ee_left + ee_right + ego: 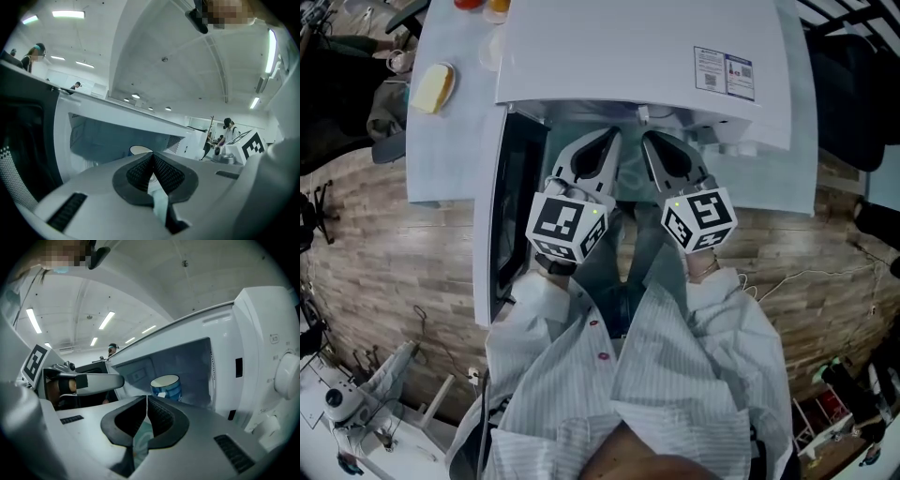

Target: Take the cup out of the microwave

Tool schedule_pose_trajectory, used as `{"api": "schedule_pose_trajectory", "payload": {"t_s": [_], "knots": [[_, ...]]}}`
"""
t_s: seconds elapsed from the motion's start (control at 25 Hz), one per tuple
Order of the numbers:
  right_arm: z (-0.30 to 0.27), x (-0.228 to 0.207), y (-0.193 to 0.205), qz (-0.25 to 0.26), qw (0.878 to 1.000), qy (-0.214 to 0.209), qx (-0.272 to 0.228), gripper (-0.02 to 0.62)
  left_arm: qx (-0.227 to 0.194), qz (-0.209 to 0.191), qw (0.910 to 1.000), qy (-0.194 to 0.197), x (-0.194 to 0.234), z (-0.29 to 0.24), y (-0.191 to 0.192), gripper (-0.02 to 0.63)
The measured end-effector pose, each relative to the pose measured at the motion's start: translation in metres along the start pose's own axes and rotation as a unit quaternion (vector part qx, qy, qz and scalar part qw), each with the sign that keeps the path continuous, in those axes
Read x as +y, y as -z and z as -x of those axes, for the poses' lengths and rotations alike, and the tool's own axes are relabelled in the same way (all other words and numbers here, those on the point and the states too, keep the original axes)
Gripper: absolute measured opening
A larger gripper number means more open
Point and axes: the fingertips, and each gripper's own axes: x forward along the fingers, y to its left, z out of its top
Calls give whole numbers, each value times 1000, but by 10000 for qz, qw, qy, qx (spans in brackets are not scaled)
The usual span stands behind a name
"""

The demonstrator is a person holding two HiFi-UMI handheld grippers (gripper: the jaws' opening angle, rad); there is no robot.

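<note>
Setting: wood-plank floor [394,253] beneath a pale tabletop [450,150]; a yellow block [432,87] lies near the tabletop's left edge.
Appliance: white box-shaped microwave [637,47], standing at the tabletop's near edge with its opening toward the person.
Door: dark-windowed door [511,216], swung fully out to the left past the tabletop's near edge, so the cavity is exposed.
Cup: blue-and-white cup [167,386], upright on the cavity floor, right of its middle and toward the back. In the left gripper view only its pale rim [140,150] shows above the jaws.
Left gripper: left gripper [151,157], just outside the opening, pads pressed together, nothing between them.
Right gripper: right gripper [146,399], beside the other and aimed at the cup, jaws closed tight and empty, apart from the cup.
Done: access is gained, with the door open and both tools at the mouth of the cavity.
Remaining: by this reading, nearly all of it. A gripper must open, reach in, close on the cup and bring it out.
</note>
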Motion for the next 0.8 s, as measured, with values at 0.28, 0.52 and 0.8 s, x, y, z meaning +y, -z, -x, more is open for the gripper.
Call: {"api": "schedule_pose_trajectory", "payload": {"t_s": [0.28,0.52,0.8], "knots": [[-11,-3,8,45,10000,32,-34,35,46,64,10000,31,3,-9,14,9],[-12,-9,8,-107,9998,82,-125,37,49,84,10000,11,5,-11,15,9],[-15,-16,5,-50,9995,270,-177,75,51,55,10000,35,2,-12,14,9]]}}
